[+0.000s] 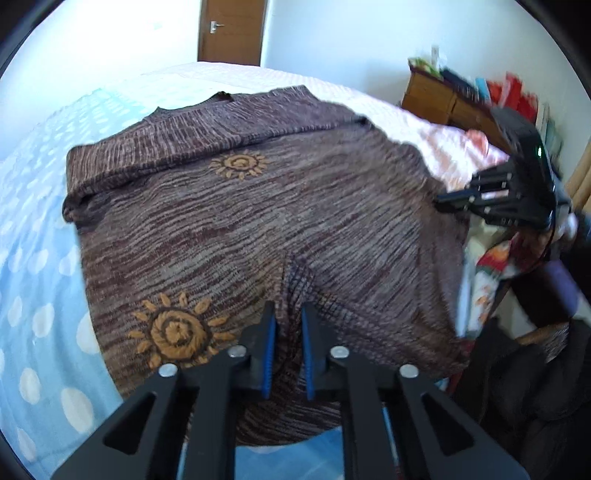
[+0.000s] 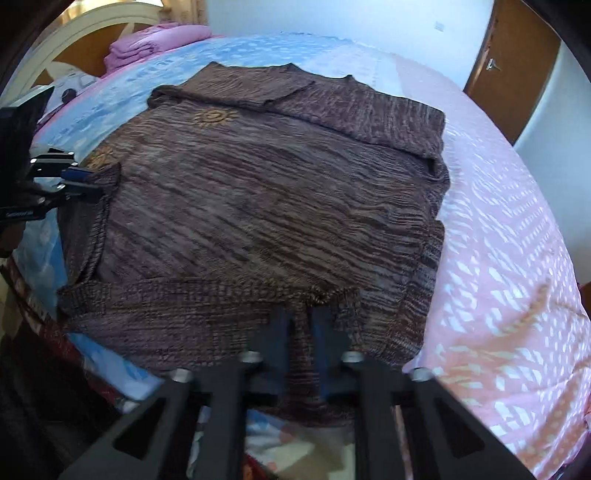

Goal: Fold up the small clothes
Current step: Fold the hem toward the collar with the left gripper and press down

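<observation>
One brown knit sweater [image 1: 258, 221] lies spread across the bed [image 1: 40, 258], sleeves folded over its top, its near hem pinched by the left gripper [image 1: 288, 325] and by the right gripper [image 2: 301, 321].

Bed [image 2: 498, 229] w/ blue-and-pink patterned cover; brown knit sweater [image 2: 258, 192] lies spread flat on it, folded pink bedding [image 2: 147, 42] near headboard.

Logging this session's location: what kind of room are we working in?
Most likely a bedroom. The brown sweater lies spread on a bed with a headboard, folded pink bedding is stacked beside it, and a wooden door stands behind.
</observation>
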A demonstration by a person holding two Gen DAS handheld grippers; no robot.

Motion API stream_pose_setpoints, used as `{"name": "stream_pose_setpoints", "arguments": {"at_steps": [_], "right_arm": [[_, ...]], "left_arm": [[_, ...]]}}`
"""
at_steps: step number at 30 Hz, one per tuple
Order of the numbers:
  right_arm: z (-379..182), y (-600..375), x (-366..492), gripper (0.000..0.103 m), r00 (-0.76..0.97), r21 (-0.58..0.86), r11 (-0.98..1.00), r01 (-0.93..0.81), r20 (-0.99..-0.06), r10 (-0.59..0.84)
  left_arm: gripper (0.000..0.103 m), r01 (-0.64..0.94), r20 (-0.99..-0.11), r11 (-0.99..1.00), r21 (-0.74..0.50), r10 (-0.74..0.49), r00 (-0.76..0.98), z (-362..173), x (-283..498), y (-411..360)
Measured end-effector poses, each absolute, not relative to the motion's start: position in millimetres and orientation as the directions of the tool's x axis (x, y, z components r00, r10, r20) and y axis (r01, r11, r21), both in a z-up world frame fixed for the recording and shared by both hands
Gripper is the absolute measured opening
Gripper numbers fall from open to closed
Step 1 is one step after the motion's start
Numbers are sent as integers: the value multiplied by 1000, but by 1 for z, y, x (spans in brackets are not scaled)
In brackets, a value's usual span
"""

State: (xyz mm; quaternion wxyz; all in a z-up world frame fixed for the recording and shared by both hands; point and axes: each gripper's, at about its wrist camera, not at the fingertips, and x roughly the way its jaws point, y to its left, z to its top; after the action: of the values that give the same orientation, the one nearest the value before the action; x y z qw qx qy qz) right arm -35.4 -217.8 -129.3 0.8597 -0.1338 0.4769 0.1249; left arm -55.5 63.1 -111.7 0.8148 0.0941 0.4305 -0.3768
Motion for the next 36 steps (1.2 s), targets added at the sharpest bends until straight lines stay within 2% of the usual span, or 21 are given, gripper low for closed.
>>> {"name": "stream_pose_setpoints", "arguments": {"at_steps": [5, 10, 15, 19, 23, 27, 31, 32, 36], "right_arm": [[-89, -238, -37, 3, 582, 16, 958, -287, -791, 188], [-54, -257, -13, 3, 670, 72, 975, -208, -716, 195], [-45, -268, 26, 3, 718, 90, 987, -133, -678, 158], [-62, -276, 55, 3, 724, 108, 992, -68, -678, 124], [-83, -281, 70, 3, 704, 109, 994, -24, -704, 94], [-105, -284, 78, 3, 667, 87, 996, -6, -742, 69], [-115, -284, 82, 3, 646, 86, 996, -22, -759, 79], [-115, -283, 82, 3, 645, 89, 996, -33, -759, 89], [-118, -279, 84, 4, 621, 107, 992, -66, -774, 125]], "left_arm": [[11, 653, -689, 707, -273, -617, 381, -85, -51, 83], [11, 552, -657, 773, -313, -596, 461, -69, -21, 101], [11, 411, -632, 839, -356, -540, 556, -65, 12, 127], [11, 317, -638, 883, -347, -470, 610, -76, 35, 134], [11, 261, -675, 898, -354, -439, 593, -98, 48, 136], [11, 271, -709, 908, -321, -420, 566, -114, 50, 130], [12, 308, -699, 889, -339, -457, 551, -114, 52, 131], [18, 311, -698, 884, -348, -466, 544, -115, 55, 133], [25, 315, -695, 860, -400, -509, 507, -116, 65, 136]]}}
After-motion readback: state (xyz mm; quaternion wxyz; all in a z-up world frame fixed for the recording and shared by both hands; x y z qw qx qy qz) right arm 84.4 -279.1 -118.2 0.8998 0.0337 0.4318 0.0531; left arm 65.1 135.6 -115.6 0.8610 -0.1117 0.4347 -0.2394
